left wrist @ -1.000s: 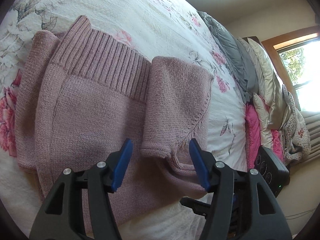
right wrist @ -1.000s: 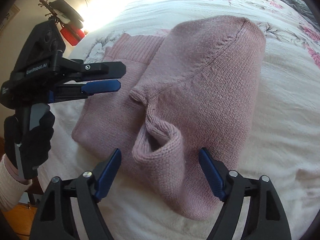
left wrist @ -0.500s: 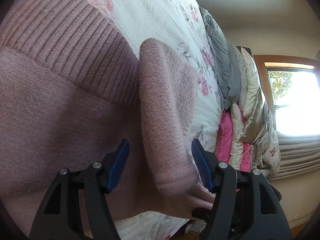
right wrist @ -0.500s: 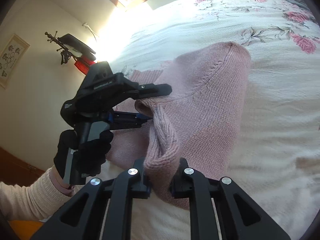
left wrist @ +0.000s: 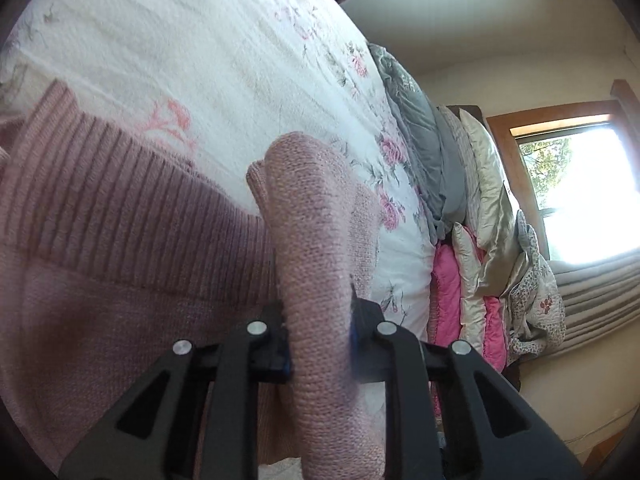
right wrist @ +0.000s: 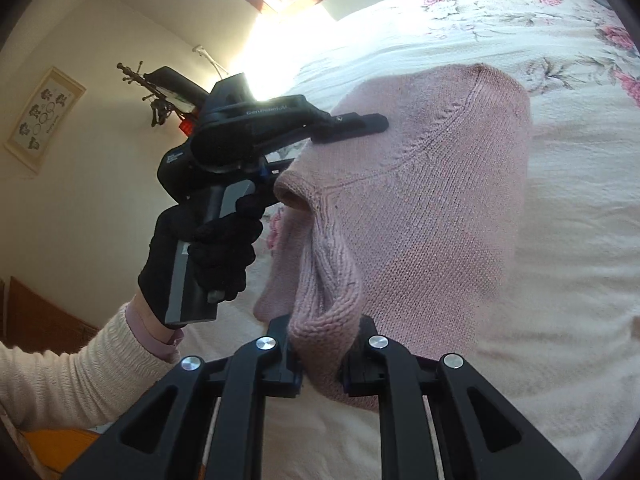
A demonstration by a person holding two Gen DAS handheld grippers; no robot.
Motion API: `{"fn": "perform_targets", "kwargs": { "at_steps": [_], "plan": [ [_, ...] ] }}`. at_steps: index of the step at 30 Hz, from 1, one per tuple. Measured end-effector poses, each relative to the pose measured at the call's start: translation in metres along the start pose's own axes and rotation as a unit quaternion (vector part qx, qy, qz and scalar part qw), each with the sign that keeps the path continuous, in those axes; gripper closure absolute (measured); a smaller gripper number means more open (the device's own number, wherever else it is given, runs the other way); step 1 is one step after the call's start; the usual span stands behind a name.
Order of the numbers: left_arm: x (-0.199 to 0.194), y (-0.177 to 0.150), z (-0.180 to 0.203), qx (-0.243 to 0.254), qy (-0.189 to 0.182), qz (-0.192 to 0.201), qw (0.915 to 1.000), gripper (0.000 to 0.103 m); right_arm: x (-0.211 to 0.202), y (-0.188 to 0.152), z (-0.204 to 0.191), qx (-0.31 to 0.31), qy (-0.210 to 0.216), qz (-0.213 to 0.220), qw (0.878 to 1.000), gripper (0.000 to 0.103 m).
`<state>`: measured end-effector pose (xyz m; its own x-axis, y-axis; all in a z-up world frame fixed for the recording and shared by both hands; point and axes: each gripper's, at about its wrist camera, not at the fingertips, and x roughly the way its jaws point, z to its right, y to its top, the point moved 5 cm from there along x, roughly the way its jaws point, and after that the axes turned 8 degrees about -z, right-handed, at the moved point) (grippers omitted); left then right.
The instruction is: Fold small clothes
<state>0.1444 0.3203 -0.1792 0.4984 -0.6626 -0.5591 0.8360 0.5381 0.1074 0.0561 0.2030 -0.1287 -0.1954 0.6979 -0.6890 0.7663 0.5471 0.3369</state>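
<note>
The left black two-finger gripper [left wrist: 320,344] is pressing its jaws closed on a thick fold of the dusty-pink knitted sweater [left wrist: 120,280], and this fold is standing up between the black fingers [left wrist: 256,344]. The right black two-finger gripper [right wrist: 320,364] is also clamping its jaws tight on a bunched edge of the same sweater [right wrist: 420,220], near what looks like the neck opening.

The sweater is lying on the white bedspread with a pink flower print [left wrist: 200,60], and its gripped part is hanging raised above the bedspread. Just beyond the left gripper, the ribbed hem band of the sweater [left wrist: 132,208] is resting flat on the bedspread.

In the right wrist view, to the left of the sweater, a hand in a black glove [right wrist: 212,256] with a cream ribbed sleeve [right wrist: 72,372] is holding the left gripper's handle, and that gripper's fingers are reaching into the upper edge of the sweater.

Farther, at the head end of the bedspread, a grey quilted blanket [left wrist: 424,128], cream and pink pillows [left wrist: 480,208] and a bright window with a wooden frame [left wrist: 576,184] are showing. Beyond the gloved hand, a framed picture [right wrist: 44,116] is hanging on the cream wall.
</note>
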Motion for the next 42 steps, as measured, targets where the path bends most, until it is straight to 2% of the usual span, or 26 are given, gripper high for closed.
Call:
{"fn": "perform_targets", "kwargs": {
  "at_steps": [6,12,17,20,21,24,25,26,28,30,32,33,34,36,38,39,42],
  "plan": [
    [-0.068,-0.002,0.004,0.024,0.033,0.044,0.9982,0.085,0.03,0.014,-0.048,-0.04,0.046,-0.013,0.998,0.09],
    [-0.117,-0.012,-0.021,0.021,0.068,0.074,0.9947,0.085,0.069,0.012,-0.085,-0.082,0.044,-0.043,0.995,0.09],
    [-0.116,-0.016,-0.07,-0.007,0.094,0.075,0.9927,0.085,0.11,0.003,-0.084,-0.082,0.013,-0.065,0.994,0.089],
    [-0.107,-0.015,-0.1,-0.025,0.094,0.072,0.9926,0.085,0.134,-0.004,-0.074,-0.086,-0.022,-0.075,0.993,0.089],
    [-0.104,-0.015,-0.107,-0.03,0.093,0.072,0.9927,0.085,0.142,-0.005,-0.072,-0.086,-0.032,-0.078,0.993,0.087],
    [-0.099,-0.014,-0.121,-0.035,0.085,0.077,0.9928,0.083,0.159,-0.013,-0.059,-0.069,-0.038,-0.089,0.993,0.07],
    [-0.099,-0.014,-0.123,-0.035,0.083,0.078,0.9929,0.083,0.162,-0.015,-0.056,-0.071,-0.041,-0.092,0.992,0.069],
    [-0.099,-0.015,-0.124,-0.032,0.081,0.078,0.9931,0.082,0.162,-0.016,-0.056,-0.076,-0.04,-0.093,0.992,0.068],
    [-0.103,-0.016,-0.124,-0.027,0.085,0.079,0.9929,0.08,0.155,-0.015,-0.058,-0.082,-0.028,-0.101,0.991,0.053],
    [-0.111,-0.017,-0.122,-0.018,0.099,0.083,0.9915,0.078,0.141,-0.013,-0.058,-0.076,0.001,-0.114,0.991,0.045],
    [-0.125,-0.02,-0.118,-0.007,0.122,0.096,0.9878,0.076,0.116,-0.003,-0.059,-0.068,0.054,-0.111,0.99,0.044],
    [-0.133,-0.022,-0.115,-0.003,0.128,0.106,0.9861,0.076,0.1,0.003,-0.057,-0.069,0.064,-0.1,0.991,0.042],
    [-0.142,-0.024,-0.111,0.0,0.134,0.117,0.984,0.076,0.084,0.013,-0.051,-0.072,0.056,-0.082,0.992,0.041],
    [-0.158,-0.029,-0.097,0.013,0.14,0.142,0.9798,0.076,0.057,0.035,-0.032,-0.07,0.003,-0.051,0.996,0.039],
    [-0.166,-0.037,-0.075,0.037,0.127,0.156,0.9789,0.076,0.037,0.064,-0.004,-0.07,-0.053,-0.024,0.996,0.039],
    [-0.165,-0.042,-0.062,0.049,0.122,0.155,0.9792,0.076,0.03,0.079,0.007,-0.063,-0.073,-0.014,0.995,0.04],
    [-0.148,-0.06,-0.028,0.088,0.104,0.131,0.9821,0.075,0.026,0.114,0.032,-0.052,-0.083,-0.004,0.995,0.041]
  ]
}}
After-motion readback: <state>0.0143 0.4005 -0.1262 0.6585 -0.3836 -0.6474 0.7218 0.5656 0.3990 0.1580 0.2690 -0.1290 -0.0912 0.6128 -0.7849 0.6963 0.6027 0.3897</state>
